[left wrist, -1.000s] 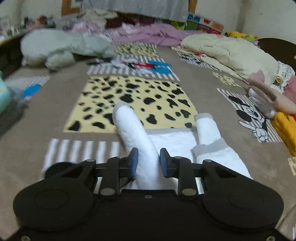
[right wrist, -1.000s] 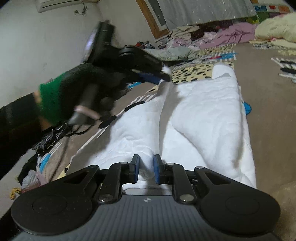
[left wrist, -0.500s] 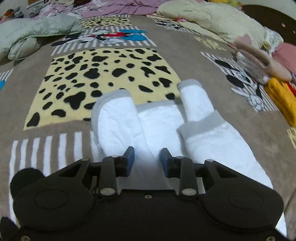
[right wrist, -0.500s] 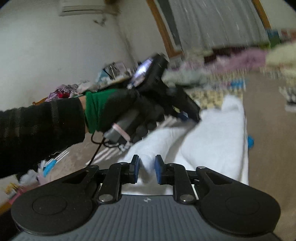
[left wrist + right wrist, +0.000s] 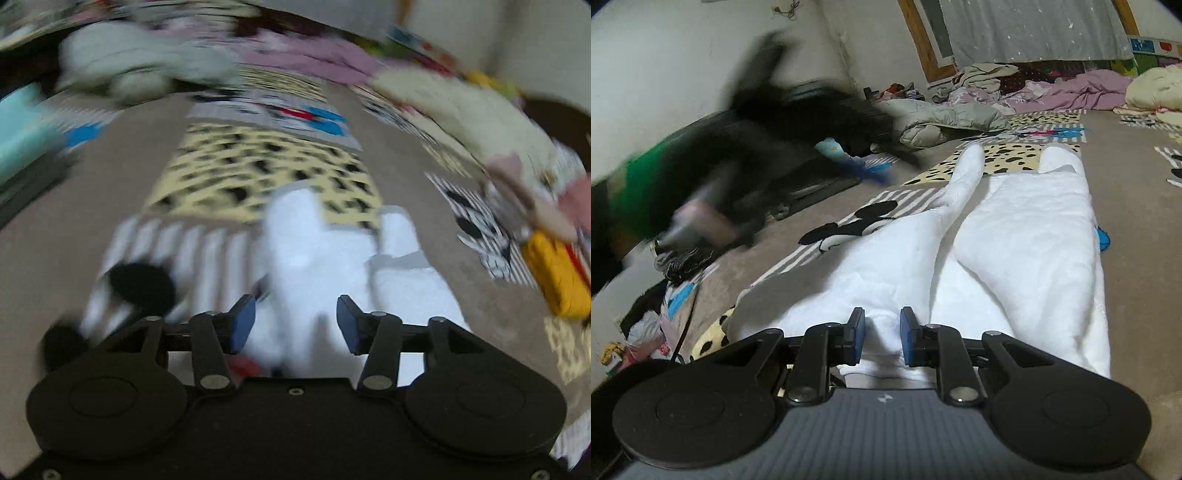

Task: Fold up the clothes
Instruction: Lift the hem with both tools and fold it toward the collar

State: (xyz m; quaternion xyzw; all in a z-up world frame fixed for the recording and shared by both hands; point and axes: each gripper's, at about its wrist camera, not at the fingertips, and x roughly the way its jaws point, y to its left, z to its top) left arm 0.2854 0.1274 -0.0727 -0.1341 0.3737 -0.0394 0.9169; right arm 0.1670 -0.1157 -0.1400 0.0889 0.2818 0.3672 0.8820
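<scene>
- While the white garment (image 5: 1015, 240) is spread on the patterned blanket (image 5: 1126, 192), its near edge is clamped by the right gripper (image 5: 882, 338).
- Left gripper (image 5: 295, 323) is seen released, blurred.

Blurred throughout. Left gripper (image 5: 295, 325) held with blue-padded jaws spread wide, white fleece garment (image 5: 332, 266) bunched between them without touching either pad. Garment spread over brown patterned blanket (image 5: 133, 177), reaching yellow black-spotted patch (image 5: 258, 173). Mustard-yellow cloth (image 5: 554, 284) at right, pale green jacket (image 5: 140, 66) far left
</scene>
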